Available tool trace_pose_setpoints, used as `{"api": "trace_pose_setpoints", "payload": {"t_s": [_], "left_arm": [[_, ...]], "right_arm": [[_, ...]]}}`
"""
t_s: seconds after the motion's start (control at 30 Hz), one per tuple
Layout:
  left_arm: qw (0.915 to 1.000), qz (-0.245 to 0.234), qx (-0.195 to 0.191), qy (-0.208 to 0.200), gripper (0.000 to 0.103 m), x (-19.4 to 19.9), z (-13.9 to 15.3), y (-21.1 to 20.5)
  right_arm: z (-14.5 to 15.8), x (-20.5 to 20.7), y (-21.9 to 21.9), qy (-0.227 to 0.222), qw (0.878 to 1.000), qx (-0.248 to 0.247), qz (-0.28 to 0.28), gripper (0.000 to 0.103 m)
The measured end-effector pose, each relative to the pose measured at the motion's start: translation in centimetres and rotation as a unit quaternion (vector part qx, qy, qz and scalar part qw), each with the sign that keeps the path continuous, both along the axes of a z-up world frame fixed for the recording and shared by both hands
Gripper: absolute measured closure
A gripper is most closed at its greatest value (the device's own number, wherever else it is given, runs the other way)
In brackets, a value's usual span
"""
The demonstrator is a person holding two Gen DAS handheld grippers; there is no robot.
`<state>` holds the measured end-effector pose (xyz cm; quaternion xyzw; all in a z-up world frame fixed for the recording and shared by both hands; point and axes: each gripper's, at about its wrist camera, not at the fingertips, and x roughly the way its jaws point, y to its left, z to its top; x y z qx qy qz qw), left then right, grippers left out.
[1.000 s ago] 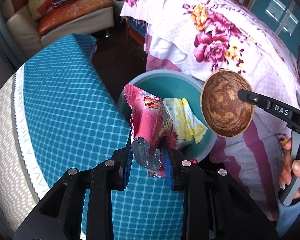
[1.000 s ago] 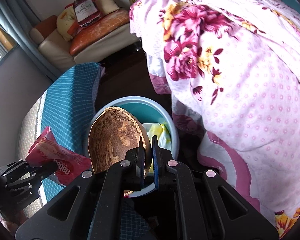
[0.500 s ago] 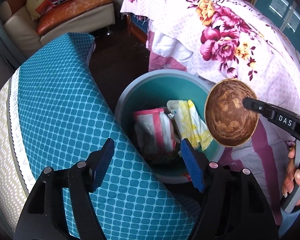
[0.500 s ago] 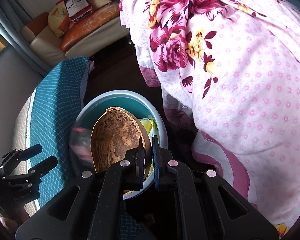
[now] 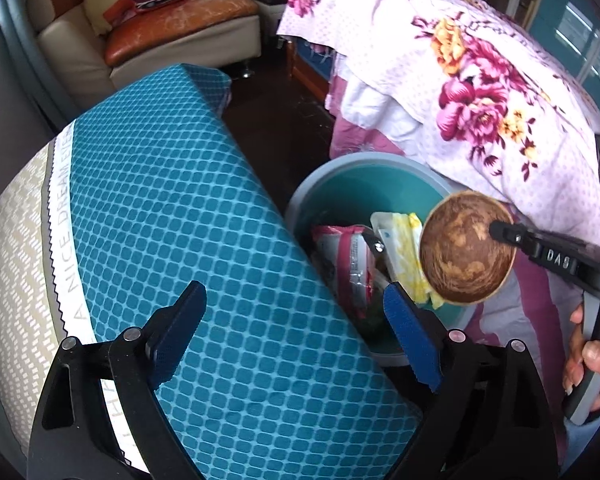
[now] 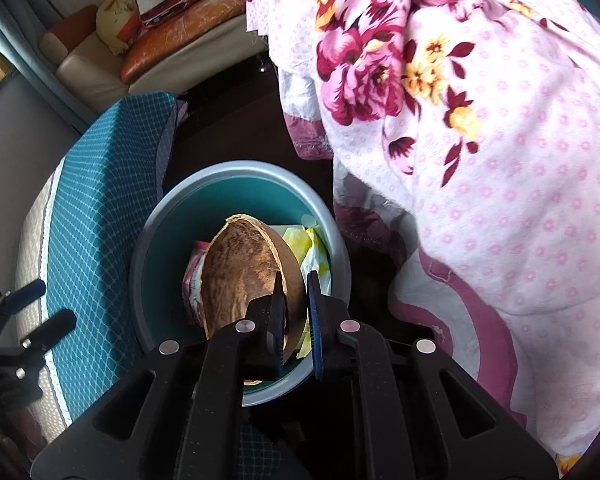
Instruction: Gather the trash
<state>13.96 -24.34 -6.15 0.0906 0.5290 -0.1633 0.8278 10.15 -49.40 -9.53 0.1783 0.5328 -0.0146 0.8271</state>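
A round grey bin point(image 5: 364, 158) with a teal inside stands on the dark floor between a teal cushion and a bed. A pink snack wrapper point(image 5: 340, 256) and a yellow-white wrapper point(image 5: 404, 240) lie in it. My left gripper point(image 5: 294, 290) hangs over the cushion's edge beside the bin, jaws opening wide with nothing between them. My right gripper point(image 6: 294, 284) grips the rim of a brown coconut shell half point(image 6: 240, 272) just above the bin point(image 6: 228, 170). Its jaws are starting to open with the rim still between the pads. The left wrist view shows the shell point(image 5: 466, 248) over the bin's right side.
The teal quilted cushion point(image 5: 180, 200) fills the left side, close against the bin. A floral pink blanket point(image 5: 480, 80) drapes off the bed on the right. A sofa point(image 5: 160, 40) with pillows stands at the back. A person's hand point(image 5: 592, 356) holds the right gripper's handle.
My left gripper let go of the pink wrapper, which dropped into the bin, and its jaws spread wide. My right gripper sank toward the bin with the shell, its pads parting slightly.
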Motion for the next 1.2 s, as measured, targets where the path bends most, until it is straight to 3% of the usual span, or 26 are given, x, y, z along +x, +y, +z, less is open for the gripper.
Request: {"api": "trace_pose_setpoints", "payload": {"t_s": [0.53, 0.77, 1.0, 1.2], "left_arm": [[0.9983, 0.022, -0.051, 0.016, 0.012, 0.8, -0.8, 2.4], [0.9976, 0.017, -0.064, 0.02, 0.012, 0.2, -0.8, 2.8], [0.9972, 0.016, -0.073, 0.007, 0.012, -1.1, 0.1, 3.5], [0.9978, 0.013, -0.058, -0.029, 0.012, -3.1, 1.7, 4.1]], "right_arm": [[0.7, 0.7, 3.1, 0.011, 0.999, -0.023, 0.029, 0.076], [2.1, -0.2, 3.2, 0.006, 0.999, -0.03, 0.016, 0.036], [3.5, -0.9, 3.7, 0.005, 0.999, -0.03, 0.03, 0.026], [5.7, -2.5, 5.2, -0.009, 0.998, -0.048, 0.043, 0.015]]}}
